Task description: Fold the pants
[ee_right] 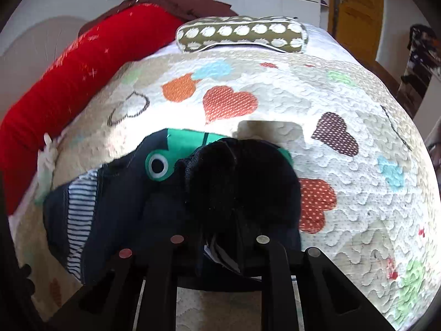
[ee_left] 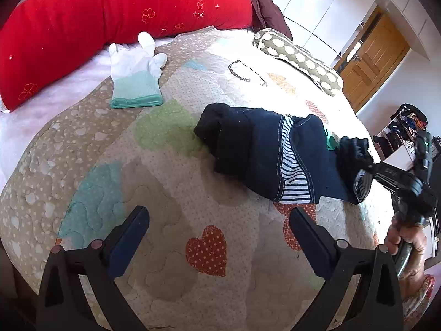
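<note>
while pants (ee_left: 264, 154) lie folded, glove (ee_left: 135, 74) sits apart.

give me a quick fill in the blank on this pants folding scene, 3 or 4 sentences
1. The left gripper hovers over the quilt with its fingers ____.
2. The right gripper is shut on the dark ____.
3. The white and green glove lies beside the long ____ bolster.
4. The patch under the left gripper is shaped like a ____.

Missing words: open; pants; red; heart
</note>
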Motion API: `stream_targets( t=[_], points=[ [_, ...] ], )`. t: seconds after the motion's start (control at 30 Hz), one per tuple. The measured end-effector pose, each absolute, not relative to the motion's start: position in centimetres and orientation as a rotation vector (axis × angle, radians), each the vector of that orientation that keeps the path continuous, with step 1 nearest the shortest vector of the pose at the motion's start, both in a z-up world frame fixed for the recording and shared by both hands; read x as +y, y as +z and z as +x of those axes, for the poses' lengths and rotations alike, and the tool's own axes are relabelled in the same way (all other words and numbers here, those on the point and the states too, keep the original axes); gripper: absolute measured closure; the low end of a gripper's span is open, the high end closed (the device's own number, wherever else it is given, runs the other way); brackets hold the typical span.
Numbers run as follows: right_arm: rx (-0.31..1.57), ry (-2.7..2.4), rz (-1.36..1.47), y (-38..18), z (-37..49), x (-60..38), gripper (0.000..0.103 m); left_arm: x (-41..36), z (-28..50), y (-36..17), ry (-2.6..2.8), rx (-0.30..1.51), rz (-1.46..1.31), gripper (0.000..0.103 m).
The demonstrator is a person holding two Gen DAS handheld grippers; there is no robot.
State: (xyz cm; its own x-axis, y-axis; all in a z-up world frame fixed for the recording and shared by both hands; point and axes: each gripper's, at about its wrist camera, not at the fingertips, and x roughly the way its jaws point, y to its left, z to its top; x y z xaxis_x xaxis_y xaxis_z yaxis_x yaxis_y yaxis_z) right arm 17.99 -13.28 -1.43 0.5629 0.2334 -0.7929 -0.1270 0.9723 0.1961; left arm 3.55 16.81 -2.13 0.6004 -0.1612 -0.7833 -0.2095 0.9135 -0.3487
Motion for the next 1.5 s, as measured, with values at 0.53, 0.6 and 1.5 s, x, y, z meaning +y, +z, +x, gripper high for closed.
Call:
stream_targets(
  t=[0.53,0.6,1.5],
  points=[
    [0.895,-0.085,0.611,-1.8,11.4,-35.0,0.072,15.1,13.5,-5.5,-0.094,1.066,-0.571,0.002],
    [0.873,-0.025,0.627,-2.0,10.5,-34.5,0.032,15.3,14.5,-5.7,-0.099,1.067,-0.612,0.002],
    [0.91,0.138,0.659,-3.7,0.7,-33.0,0.079,15.9,5.9,-3.5,-0.074,1.108,-0.479,0.064]
  ],
)
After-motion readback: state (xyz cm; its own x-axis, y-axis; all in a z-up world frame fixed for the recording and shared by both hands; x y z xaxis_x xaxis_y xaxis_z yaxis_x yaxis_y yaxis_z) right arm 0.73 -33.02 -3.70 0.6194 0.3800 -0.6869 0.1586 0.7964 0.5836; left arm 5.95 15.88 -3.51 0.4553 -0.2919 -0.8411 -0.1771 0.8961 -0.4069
